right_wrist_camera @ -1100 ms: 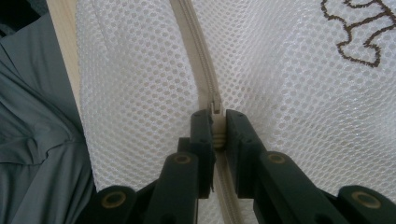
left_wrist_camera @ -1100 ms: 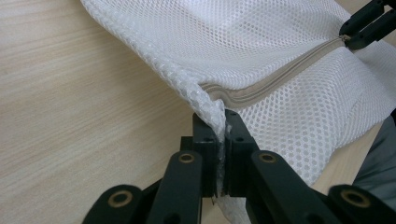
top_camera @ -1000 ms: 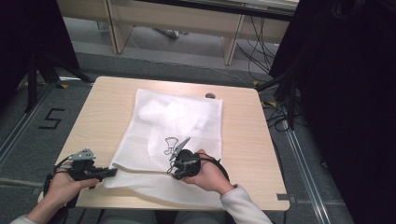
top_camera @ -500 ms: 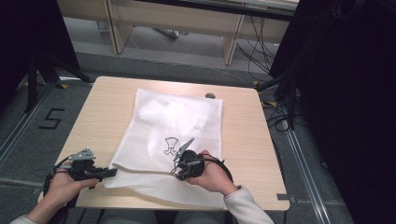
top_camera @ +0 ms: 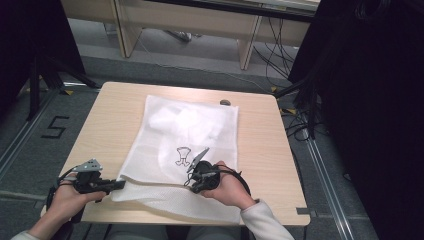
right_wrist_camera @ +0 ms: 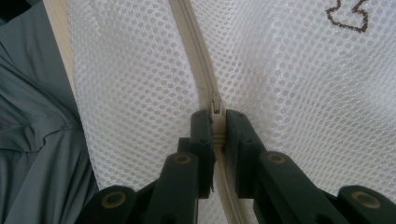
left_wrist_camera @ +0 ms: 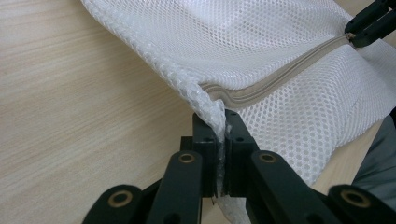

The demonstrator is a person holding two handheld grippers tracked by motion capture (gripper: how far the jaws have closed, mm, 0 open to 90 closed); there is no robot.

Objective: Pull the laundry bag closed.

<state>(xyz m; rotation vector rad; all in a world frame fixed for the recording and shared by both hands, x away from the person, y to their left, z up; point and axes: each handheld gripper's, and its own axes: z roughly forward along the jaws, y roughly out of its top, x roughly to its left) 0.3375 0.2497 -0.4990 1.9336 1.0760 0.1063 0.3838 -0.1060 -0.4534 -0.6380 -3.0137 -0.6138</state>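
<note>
A white mesh laundry bag (top_camera: 185, 150) lay flat on the light wooden surface (top_camera: 260, 145), roughly in the middle of the high view. Its long axis ran from the lower edge of the frame toward the upper middle, tilted slightly to the right, so that its far short edge pointed away from the person and its near short edge hung close to the surface's front edge. The bag was a pale, see-through net of small round holes, with something white and bunched inside its far half and a small dark outline figure (top_camera: 183, 155) printed near its middle. A beige zipper (right_wrist_camera: 198, 60) ran across the near end, from the lower left corner of the bag toward the right.

The left tongs (top_camera: 119, 184), at the lower left of the high view, were pressed together on the bag's near left corner; in the left gripper view the mesh (left_wrist_camera: 261, 51) was bunched between the 2 black jaws right where the zipper tape (left_wrist_camera: 280, 77) ended. The right tongs (top_camera: 191, 186), at the lower middle of the high view, were pinching the zipper's pull (right_wrist_camera: 216, 106); in the right gripper view the small pull sat just at the tips of the closed jaws, with the zipper line stretching straight up the frame. A grey sleeve (right_wrist_camera: 32, 140) showed at the left of that view.
</note>
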